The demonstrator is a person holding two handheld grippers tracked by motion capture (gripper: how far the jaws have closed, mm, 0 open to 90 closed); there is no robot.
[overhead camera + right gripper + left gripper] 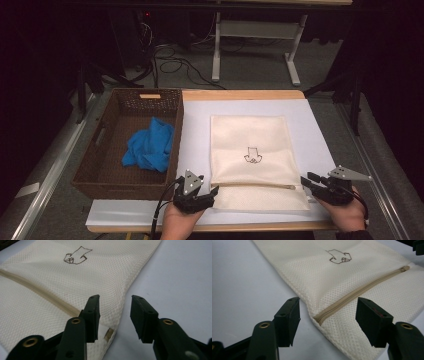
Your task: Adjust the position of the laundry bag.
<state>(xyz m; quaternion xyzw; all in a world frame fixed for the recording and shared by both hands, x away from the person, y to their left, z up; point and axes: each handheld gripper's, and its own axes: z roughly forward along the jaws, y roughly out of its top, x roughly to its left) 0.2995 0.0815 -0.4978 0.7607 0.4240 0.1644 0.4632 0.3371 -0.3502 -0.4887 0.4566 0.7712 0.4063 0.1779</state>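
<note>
From the high view, my cream mesh bag [252, 157] lies flat on the white surface [310, 130], toward its near edge, its zipper [257, 185] running across parallel to that edge. My left gripper [212, 192] sits just off the bag's near left corner, my right gripper [307, 181] just off the zipper's right end. A brown wicker basket [100, 165] stands at the surface's left edge with a blue cloth [149, 145] inside.

In the left gripper view, my jaws stand well apart with the zipper's end [319, 319] between them; the pads press on nothing.

In the right gripper view, my jaws are partly open over the bag's edge [120, 307], gripping nothing, with a small zipper pull [108, 334] near the left jaw.
</note>
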